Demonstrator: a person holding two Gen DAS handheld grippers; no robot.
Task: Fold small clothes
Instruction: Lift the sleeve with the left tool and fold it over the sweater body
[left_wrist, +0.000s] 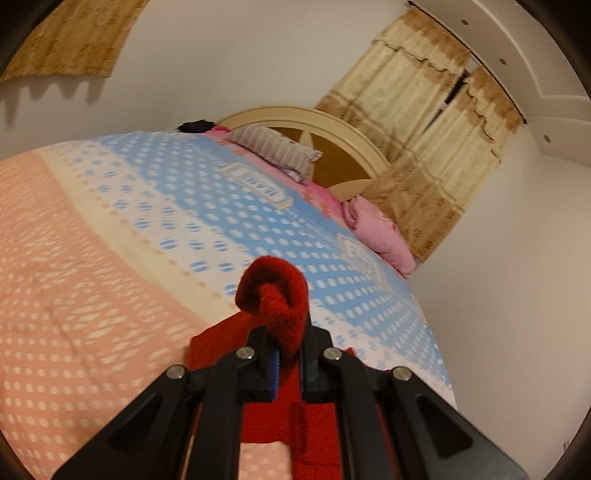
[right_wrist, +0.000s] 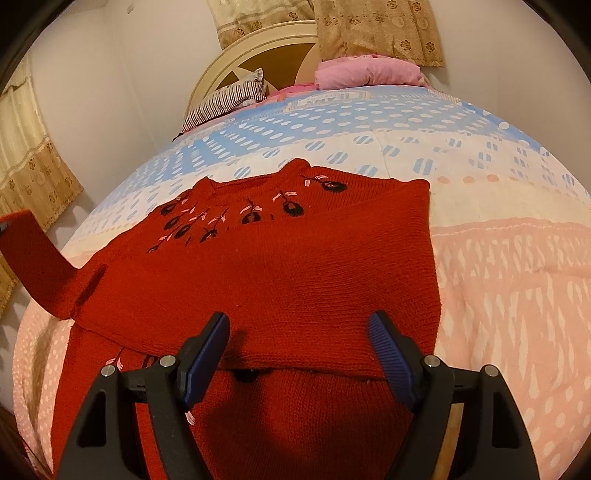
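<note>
Left wrist view: my left claw (left_wrist: 289, 343) pinches the red sleeve cuff (left_wrist: 273, 291), lifted off the bed (left_wrist: 110, 236); my right claw (right_wrist: 299, 332) hangs spread above the red sweater (right_wrist: 280, 254) lying mid-bed, its neckline toward the headboard (right_wrist: 236, 70)

Red sweater (right_wrist: 280, 266) sleeve end cut off at left picture edge, hem hidden behind right gripper (right_wrist: 298, 349), cuff (left_wrist: 275, 291) bunched, rest hidden behind left gripper (left_wrist: 288, 363), bedspread (left_wrist: 110, 258) lettering blurred, dark item at bed's far corner (left_wrist: 194, 126) too small to tell.
</note>
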